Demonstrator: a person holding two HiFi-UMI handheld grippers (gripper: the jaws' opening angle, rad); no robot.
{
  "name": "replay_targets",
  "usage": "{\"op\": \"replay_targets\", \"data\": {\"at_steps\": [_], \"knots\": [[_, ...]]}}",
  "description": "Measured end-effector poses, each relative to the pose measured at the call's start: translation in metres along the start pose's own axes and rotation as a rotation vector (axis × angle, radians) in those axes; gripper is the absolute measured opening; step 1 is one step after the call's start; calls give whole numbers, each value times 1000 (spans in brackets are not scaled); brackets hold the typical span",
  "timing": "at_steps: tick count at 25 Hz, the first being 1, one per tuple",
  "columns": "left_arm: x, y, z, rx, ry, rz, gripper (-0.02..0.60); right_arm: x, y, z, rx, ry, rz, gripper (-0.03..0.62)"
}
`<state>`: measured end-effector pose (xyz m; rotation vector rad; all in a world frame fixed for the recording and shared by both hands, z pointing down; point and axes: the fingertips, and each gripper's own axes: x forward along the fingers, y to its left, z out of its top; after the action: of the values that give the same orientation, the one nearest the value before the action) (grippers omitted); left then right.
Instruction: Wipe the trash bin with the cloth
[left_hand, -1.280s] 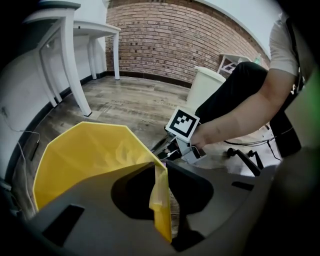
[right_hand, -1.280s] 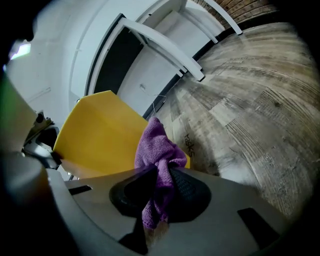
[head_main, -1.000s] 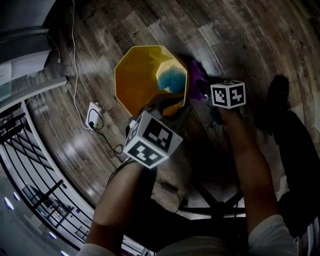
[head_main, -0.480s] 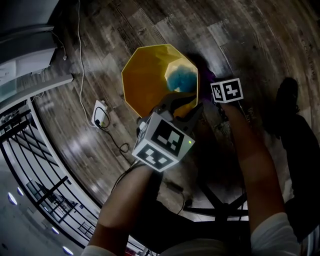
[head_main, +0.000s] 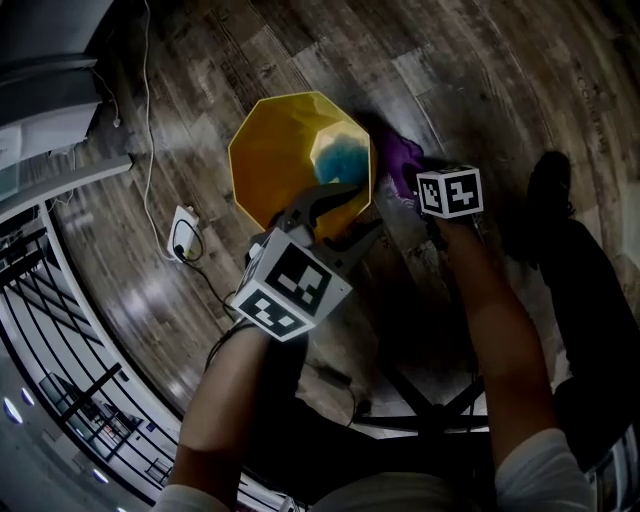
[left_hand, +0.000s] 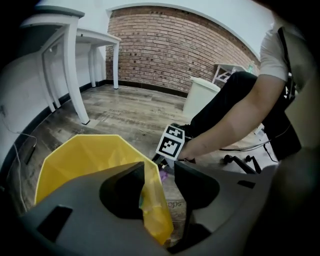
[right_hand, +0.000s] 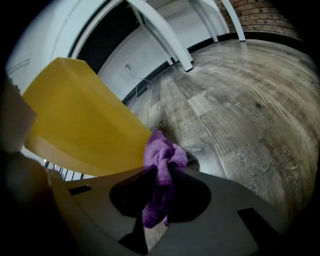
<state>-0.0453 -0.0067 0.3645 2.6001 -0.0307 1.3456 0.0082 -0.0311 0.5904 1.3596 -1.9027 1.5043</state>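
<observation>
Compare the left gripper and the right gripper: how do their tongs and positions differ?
The left gripper has its tongs apart, just opened, astride the yellow trash bin's rim; the right gripper's tongs are shut on the purple cloth. The left gripper straddles the bin's edge; the right gripper is beside its outer wall. Both point downward.

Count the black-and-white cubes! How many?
2. One cube tops the left claw, just opening around the yellow bin's rim; the other tops the right claw gripping the purple cloth.
</observation>
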Motion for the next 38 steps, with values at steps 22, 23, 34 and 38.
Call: {"op": "replay_targets", "data": {"at_steps": [22,23,34,38], "knots": [[-5,-4,-71,91,280,-48,169,-179,135,37,378,-507,607,71],[-4,-4,-71,91,283,-47,167,-176,136,38,374,-499,608,71],[3,-7,-69,124,283,-60,78,-130,124,31,325,-375,531,71],[3,-7,-68,113,273,-64,78,-113,114,27,307,-336,500,71]]}}
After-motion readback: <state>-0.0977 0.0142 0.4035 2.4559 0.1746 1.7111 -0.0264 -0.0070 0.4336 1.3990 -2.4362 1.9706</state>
